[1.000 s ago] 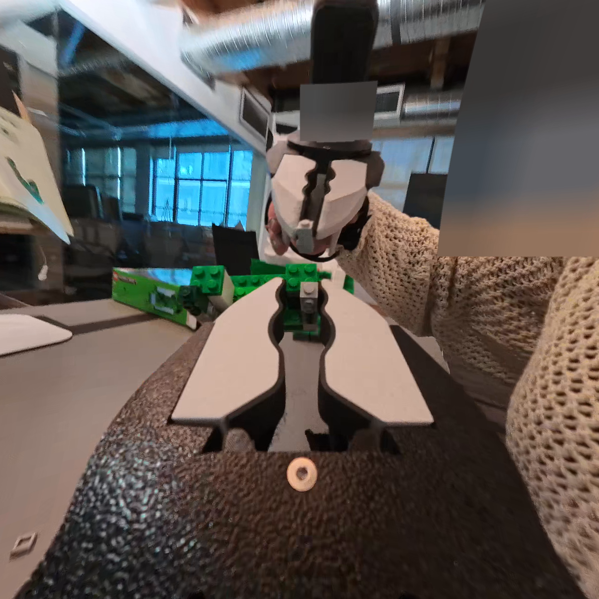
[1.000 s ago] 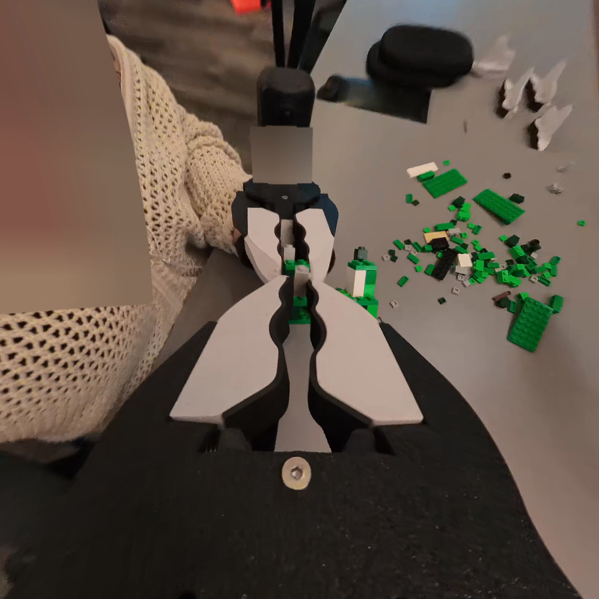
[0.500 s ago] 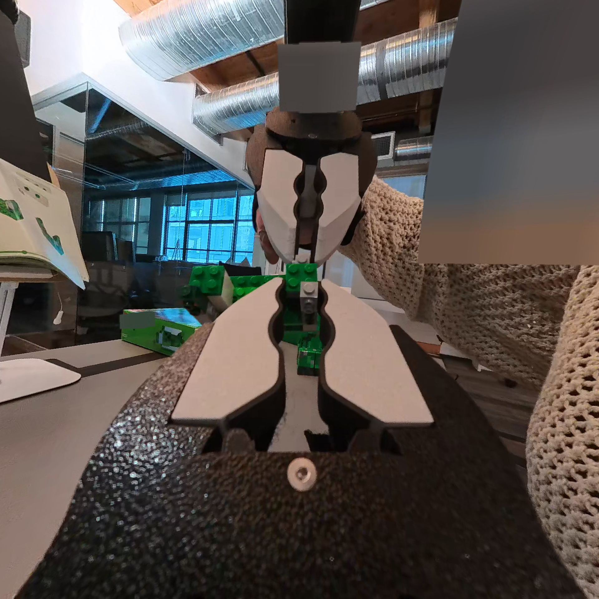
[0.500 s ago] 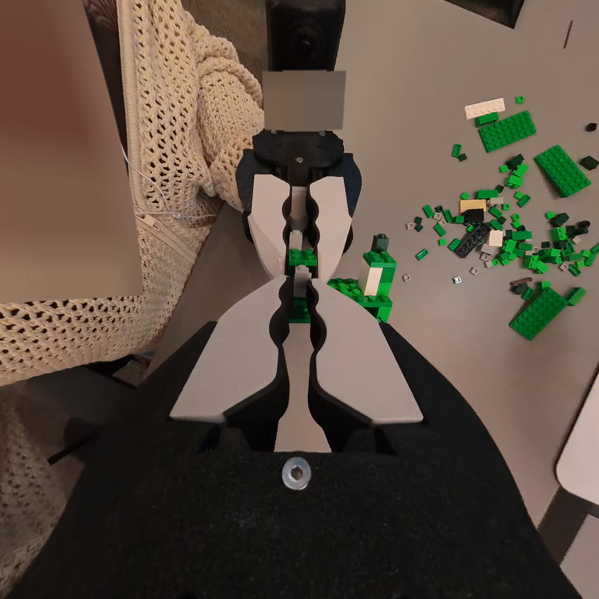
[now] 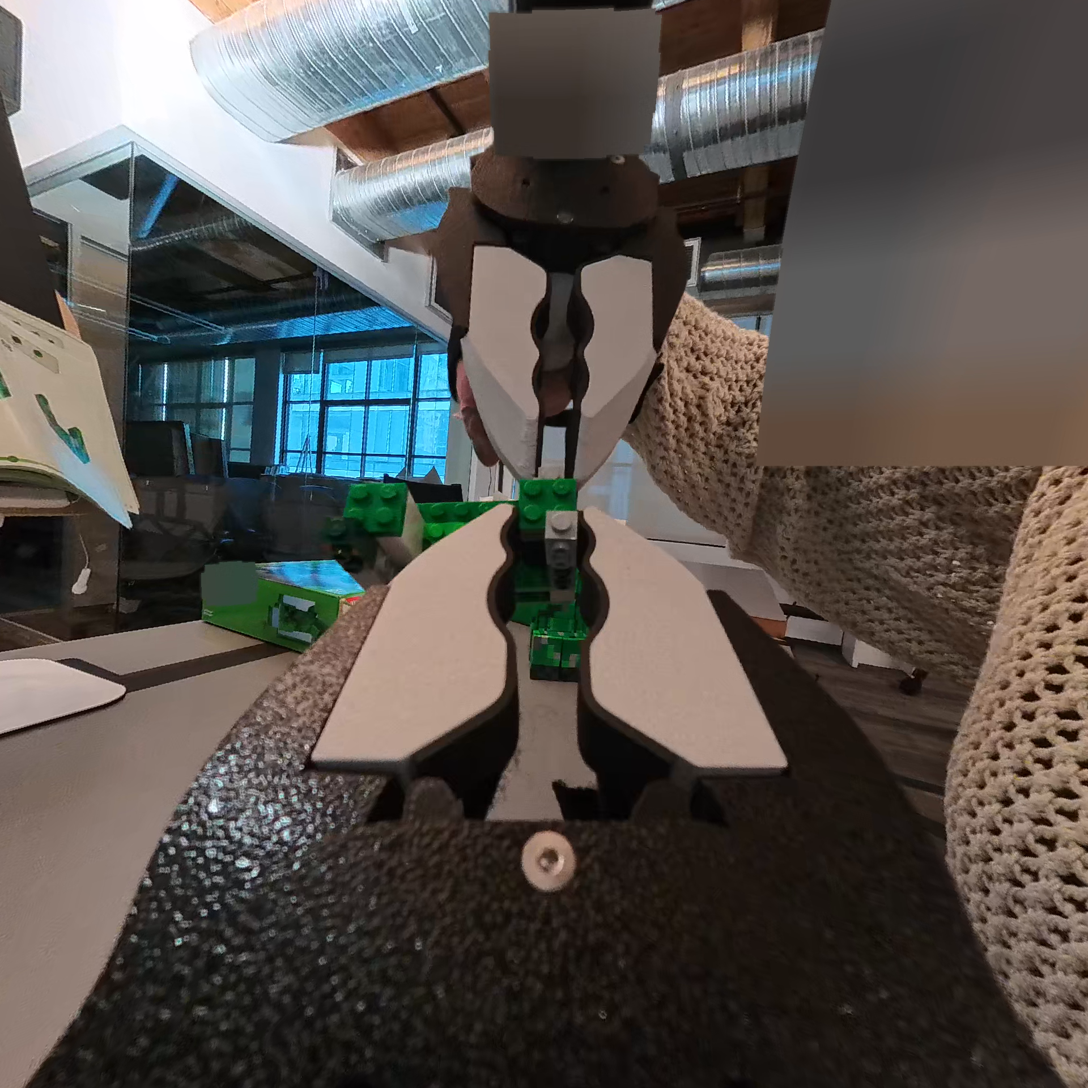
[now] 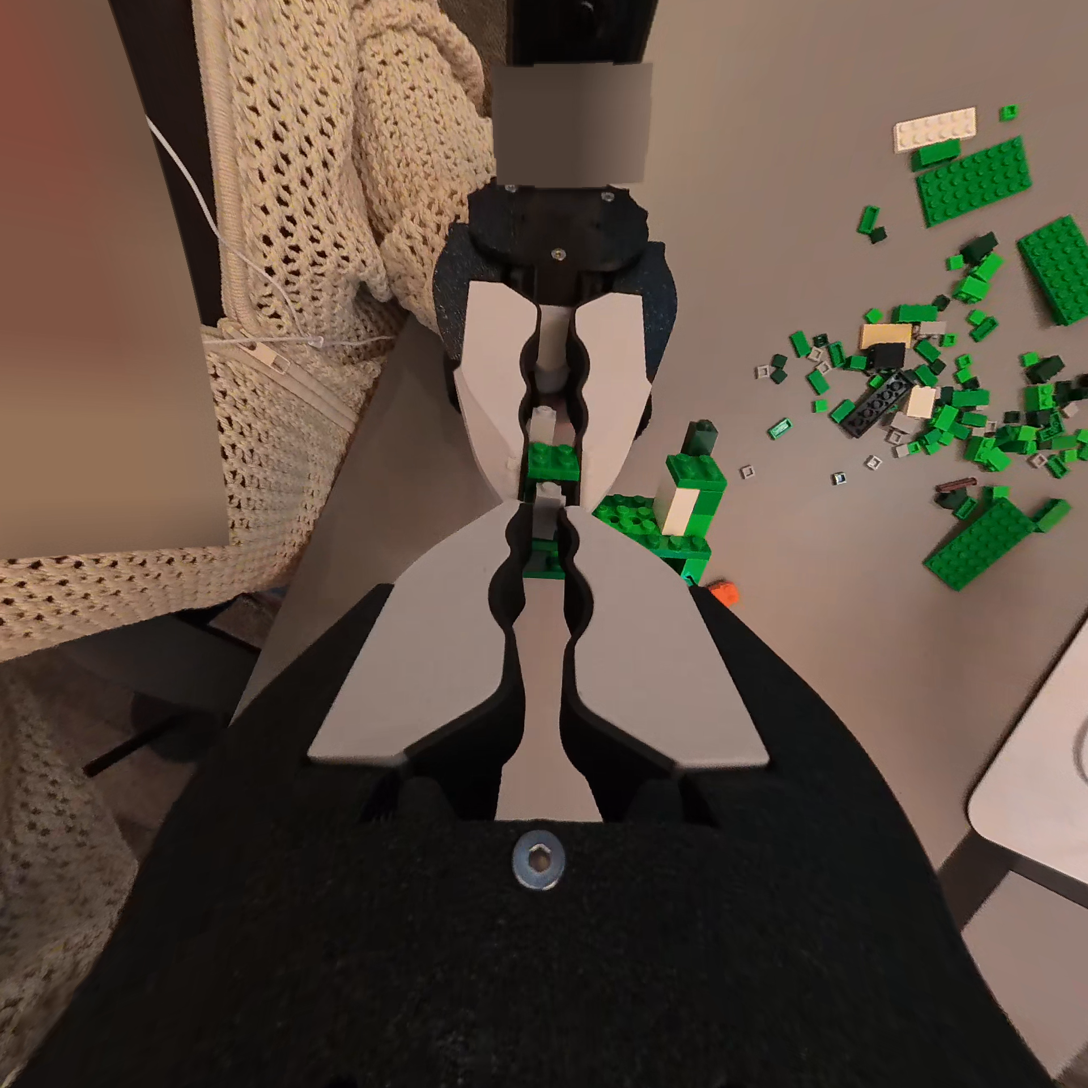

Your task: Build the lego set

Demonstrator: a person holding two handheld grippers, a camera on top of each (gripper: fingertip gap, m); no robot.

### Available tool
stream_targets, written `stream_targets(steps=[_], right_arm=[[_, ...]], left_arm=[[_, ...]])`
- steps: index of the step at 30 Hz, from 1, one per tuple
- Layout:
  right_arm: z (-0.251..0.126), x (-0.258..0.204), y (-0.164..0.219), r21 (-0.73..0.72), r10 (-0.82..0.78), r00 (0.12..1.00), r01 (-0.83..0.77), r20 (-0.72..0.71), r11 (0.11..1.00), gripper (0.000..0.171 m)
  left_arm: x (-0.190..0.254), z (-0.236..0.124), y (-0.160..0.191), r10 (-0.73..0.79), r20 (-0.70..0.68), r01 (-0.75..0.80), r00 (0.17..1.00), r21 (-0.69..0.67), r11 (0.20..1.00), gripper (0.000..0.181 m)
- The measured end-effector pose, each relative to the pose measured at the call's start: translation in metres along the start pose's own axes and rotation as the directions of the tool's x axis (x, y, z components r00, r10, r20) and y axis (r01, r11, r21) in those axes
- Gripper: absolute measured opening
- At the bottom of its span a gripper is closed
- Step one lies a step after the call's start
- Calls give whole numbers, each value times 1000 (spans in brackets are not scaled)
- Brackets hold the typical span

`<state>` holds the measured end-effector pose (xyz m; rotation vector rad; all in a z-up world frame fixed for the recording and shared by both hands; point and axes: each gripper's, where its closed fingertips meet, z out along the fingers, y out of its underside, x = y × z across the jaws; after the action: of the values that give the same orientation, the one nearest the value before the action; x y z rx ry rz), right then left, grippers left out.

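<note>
My left gripper (image 5: 547, 518) is shut on a small green lego assembly (image 5: 544, 497) that carries a grey brick (image 5: 559, 538) on its side, held up off the table. My right gripper (image 6: 543, 509) faces it tip to tip and is shut on a small grey piece (image 6: 544, 521), which it holds against the green assembly (image 6: 552, 462). In the left wrist view the right gripper (image 5: 550, 468) comes down from above onto the top of the assembly. In the right wrist view the left gripper (image 6: 550, 471) shows opposite, with its fingers around the green bricks.
A partly built green and white model (image 6: 677, 512) stands on the grey table (image 6: 765, 265), with a pile of loose bricks (image 6: 971, 406) and green plates (image 6: 974, 185) to its right. The set's box (image 5: 277, 606) and an instruction booklet (image 5: 53, 412) are at the left. A person's knitted sleeve (image 5: 853, 589) is close by. Left and right tips are no more than a few centimetres apart.
Both grippers have tilted and drawn closer together. The right gripper's grey piece has come up against the green assembly held by the left. Both have stayed shut.
</note>
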<state>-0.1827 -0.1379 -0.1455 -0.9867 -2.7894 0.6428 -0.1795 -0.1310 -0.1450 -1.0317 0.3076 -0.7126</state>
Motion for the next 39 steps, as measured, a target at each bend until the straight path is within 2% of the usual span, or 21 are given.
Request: stream_targets(steps=[11, 27, 31, 33, 36, 39], right_arm=[[0, -2, -1, -1, 14, 1000, -14, 1, 1000, 9], [-8, 3, -2, -15, 0, 998, -1, -68, 1000, 13], [-20, 1, -5, 40, -90, 985, 97, -146, 994, 20], [-25, -2, -9, 48, -227, 944, 245, -241, 968, 30], [-32, -6, -17, -15, -457, 783, 498, -423, 867, 37], [-30, -16, -20, -77, -557, 686, 596, -468, 799, 47]], left_arm=[[3, 1, -1, 1, -15, -1, 1000, 4, 1000, 17], [0, 0, -3, -10, -6, 10, 1000, 9, 1000, 16], [-2, -1, -9, -77, -24, 77, 997, 27, 997, 17], [-3, -1, -11, -128, -44, 129, 991, 19, 991, 17], [2, 0, -15, -230, -118, 232, 966, 0, 973, 17], [12, 2, -17, -342, -217, 341, 914, -41, 939, 17]])
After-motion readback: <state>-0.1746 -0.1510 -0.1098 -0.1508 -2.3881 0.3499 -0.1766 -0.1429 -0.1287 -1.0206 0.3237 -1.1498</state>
